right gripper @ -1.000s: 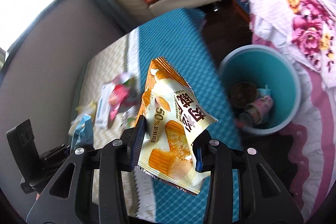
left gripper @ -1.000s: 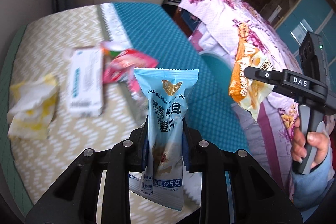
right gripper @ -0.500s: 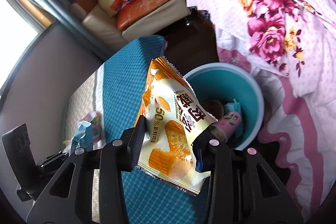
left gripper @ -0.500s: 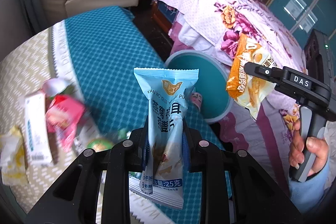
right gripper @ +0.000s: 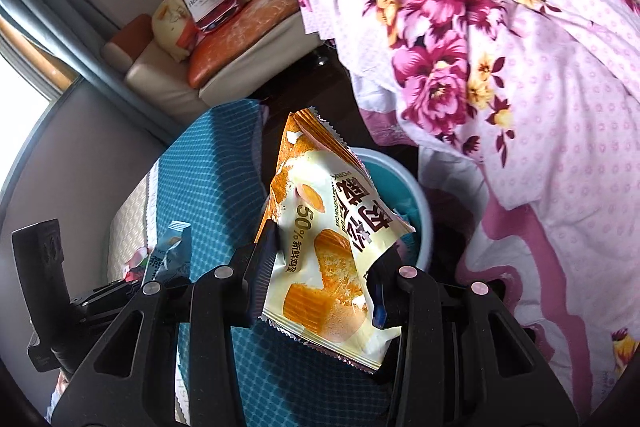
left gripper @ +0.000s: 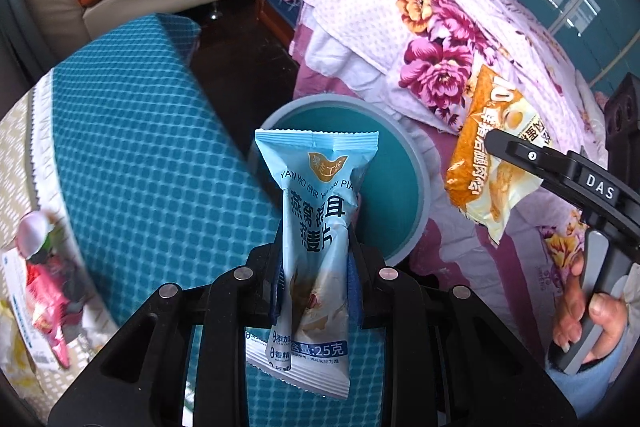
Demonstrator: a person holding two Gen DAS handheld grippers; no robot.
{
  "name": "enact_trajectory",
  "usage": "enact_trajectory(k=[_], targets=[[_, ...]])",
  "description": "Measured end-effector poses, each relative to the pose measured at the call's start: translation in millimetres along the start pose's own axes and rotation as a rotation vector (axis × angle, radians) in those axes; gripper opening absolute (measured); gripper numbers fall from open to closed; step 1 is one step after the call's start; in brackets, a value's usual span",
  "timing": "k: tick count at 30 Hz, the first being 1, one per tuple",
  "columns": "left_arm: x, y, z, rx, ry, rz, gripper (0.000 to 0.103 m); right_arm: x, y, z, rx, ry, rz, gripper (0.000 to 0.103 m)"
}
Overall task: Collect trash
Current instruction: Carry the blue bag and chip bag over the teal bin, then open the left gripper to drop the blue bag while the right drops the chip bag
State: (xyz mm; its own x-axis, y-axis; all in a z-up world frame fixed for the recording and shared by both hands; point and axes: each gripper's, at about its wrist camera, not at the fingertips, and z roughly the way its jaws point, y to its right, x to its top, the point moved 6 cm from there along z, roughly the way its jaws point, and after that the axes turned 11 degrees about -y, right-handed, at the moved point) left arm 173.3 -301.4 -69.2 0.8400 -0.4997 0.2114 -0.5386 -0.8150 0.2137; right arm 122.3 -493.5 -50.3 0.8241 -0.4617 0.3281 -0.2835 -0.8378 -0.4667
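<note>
Leftover wrappers (left gripper: 44, 287) are still sitting on the counter (left gripper: 132, 163) at far left. The left gripper (left gripper: 316, 267) is pinching a blue snack packet (left gripper: 320, 227), hanging right over the teal bin (left gripper: 420, 179). The right gripper (right gripper: 320, 267) is clamping an orange pork-floss bag (right gripper: 328, 247) near the rim (bed just beside). Looks like the drop-off step; next, both jaws need opening above the bin.

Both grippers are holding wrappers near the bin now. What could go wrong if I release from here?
The blue wrapper in the left gripper seems over the near rim of the teal bin; it could flutter onto the teal-covered table. The orange wrapper in the right gripper hides the bin, so aim is uncertain.
</note>
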Motion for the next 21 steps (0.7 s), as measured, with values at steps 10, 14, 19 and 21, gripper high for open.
enact_trajectory(k=[10,14,19,21], targets=[[21.0,12.7,21.6,-0.006,-0.019,0.007,0.026,14.3,17.5,5.7,-0.011,0.005,0.016,0.038],[27.8,14.9,25.7,-0.004,-0.01,0.001,0.042,17.2,18.1,7.4,-0.02,0.003,0.015,0.038],[29.7,5.5,22.4,0.023,0.022,-0.026,0.08,18.5,16.8,9.7,-0.027,-0.002,0.014,0.038],[29.1,0.7,20.8,0.025,0.022,-0.038,0.084,18.8,16.0,11.6,-0.031,-0.006,0.012,0.038]])
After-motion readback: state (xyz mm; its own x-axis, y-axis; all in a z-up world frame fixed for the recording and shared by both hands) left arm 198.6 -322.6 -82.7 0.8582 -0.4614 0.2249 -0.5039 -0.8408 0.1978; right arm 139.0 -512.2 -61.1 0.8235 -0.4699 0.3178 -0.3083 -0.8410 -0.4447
